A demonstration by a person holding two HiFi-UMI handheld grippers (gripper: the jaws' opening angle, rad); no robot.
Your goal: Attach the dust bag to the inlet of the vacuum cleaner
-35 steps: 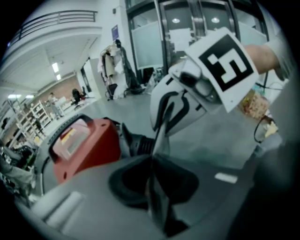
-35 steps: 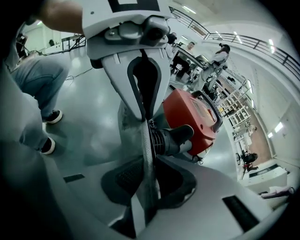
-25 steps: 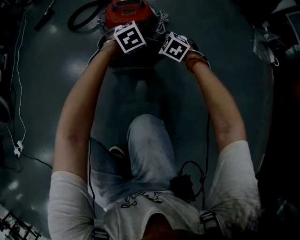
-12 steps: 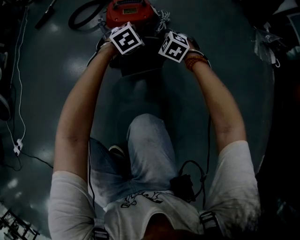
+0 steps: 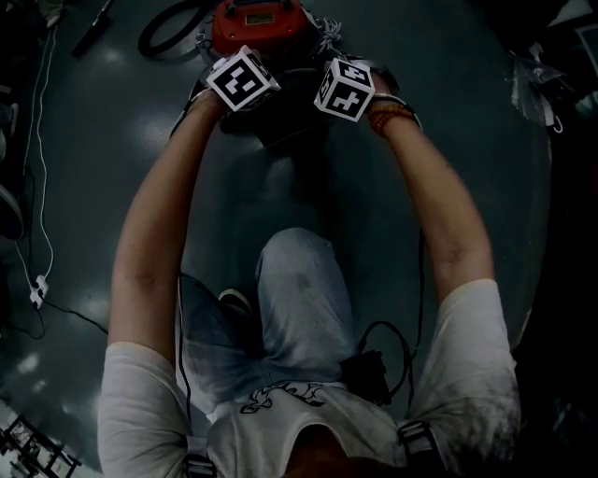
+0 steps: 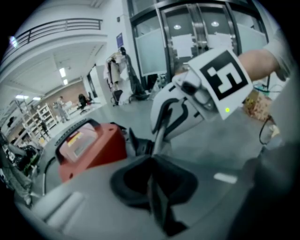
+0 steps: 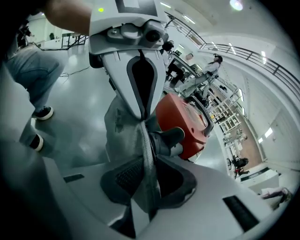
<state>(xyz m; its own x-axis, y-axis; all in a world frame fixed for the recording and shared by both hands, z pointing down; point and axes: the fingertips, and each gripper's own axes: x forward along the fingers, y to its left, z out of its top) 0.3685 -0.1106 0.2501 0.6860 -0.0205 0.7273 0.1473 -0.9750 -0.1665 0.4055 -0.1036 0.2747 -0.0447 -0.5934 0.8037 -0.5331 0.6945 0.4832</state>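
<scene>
Grey fabric of the dust bag [image 7: 119, 124] is pinched tight by the left gripper [image 6: 153, 164] and the right gripper [image 7: 146, 164], stretched between them just beside the dark inlet [image 7: 171, 137] of the red vacuum cleaner [image 7: 183, 115].

One red vacuum cleaner [image 5: 254, 21] is counted, and one black inlet pipe [image 7: 168, 138] is seen on it. One grey dust bag [image 7: 123, 124] is counted. Two grippers are counted: the left gripper [image 6: 153, 168] and the right gripper [image 7: 147, 164]. Two marker cubes are counted on them, a left cube [image 5: 241, 79] and a right cube [image 5: 345, 90]. On the floor, one black hose [image 5: 173, 28] and one white cable [image 5: 37, 187] are counted.
</scene>
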